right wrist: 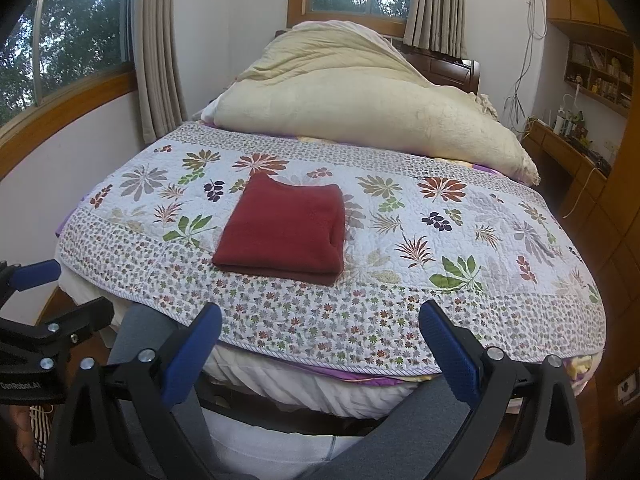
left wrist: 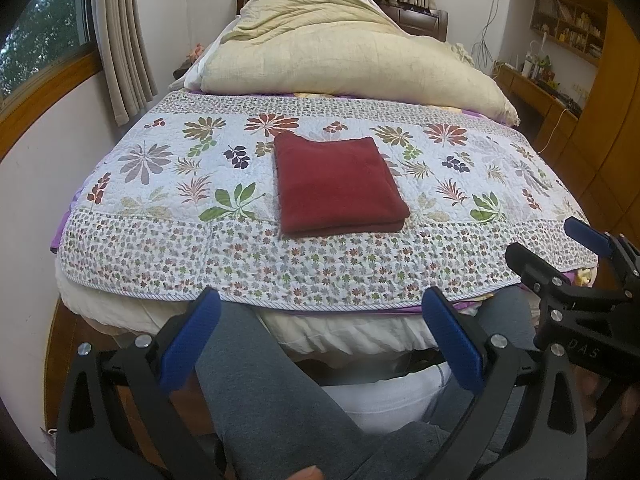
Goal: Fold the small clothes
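A dark red garment (left wrist: 338, 184) (right wrist: 282, 230) lies folded into a neat rectangle on the floral quilt (left wrist: 168, 240) (right wrist: 440, 280), near the foot of the bed. My left gripper (left wrist: 320, 312) is open and holds nothing, pulled back off the bed's near edge above grey trouser legs. My right gripper (right wrist: 320, 328) is also open and holds nothing, just short of the quilt's edge. In the left wrist view the right gripper (left wrist: 556, 240) shows at the right side. In the right wrist view the left gripper (right wrist: 52, 288) shows at the lower left.
A big cream duvet (left wrist: 340, 52) (right wrist: 360, 100) is heaped at the head of the bed. Walls, curtains (left wrist: 120, 40) and windows stand to the left. A wooden desk and shelves (left wrist: 560, 40) line the right side. A person's grey-trousered legs (left wrist: 260, 380) are below the grippers.
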{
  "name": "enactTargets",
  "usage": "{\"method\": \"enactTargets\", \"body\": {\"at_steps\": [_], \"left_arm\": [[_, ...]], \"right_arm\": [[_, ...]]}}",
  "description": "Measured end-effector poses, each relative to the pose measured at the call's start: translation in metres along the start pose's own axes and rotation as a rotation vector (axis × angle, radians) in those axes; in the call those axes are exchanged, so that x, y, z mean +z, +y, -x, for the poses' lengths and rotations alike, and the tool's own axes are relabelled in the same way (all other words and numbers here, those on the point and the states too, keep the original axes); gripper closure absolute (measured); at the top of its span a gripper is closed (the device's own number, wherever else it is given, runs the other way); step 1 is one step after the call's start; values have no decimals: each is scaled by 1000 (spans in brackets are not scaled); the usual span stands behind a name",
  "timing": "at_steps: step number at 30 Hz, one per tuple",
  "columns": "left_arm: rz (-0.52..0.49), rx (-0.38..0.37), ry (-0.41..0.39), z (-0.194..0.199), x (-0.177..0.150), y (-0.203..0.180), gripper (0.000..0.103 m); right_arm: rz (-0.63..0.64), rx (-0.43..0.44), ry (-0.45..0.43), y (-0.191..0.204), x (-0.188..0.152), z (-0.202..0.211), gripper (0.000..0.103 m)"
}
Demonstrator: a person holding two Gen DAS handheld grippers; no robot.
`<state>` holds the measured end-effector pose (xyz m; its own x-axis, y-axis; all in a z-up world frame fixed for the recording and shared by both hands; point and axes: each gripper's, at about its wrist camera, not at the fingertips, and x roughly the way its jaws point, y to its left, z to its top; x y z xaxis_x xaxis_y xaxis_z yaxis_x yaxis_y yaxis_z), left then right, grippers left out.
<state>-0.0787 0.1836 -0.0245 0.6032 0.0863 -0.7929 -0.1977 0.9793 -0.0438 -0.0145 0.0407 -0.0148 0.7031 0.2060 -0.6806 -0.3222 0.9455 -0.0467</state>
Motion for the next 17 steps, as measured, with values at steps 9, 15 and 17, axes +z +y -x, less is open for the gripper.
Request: {"method": "enactTargets", "body": {"at_steps": [9, 15, 17], "left_arm": [[-1, 0, 5, -2, 0, 1, 3], [-4, 0, 16, -11, 2, 7, 3], [-4, 0, 19, -13, 3, 8, 3]], "right_arm": [[-2, -4, 1, -1, -1, -3, 4], [-3, -1, 4, -4, 1, -6, 4], [-6, 6, 10, -5, 2, -8, 4]]}}
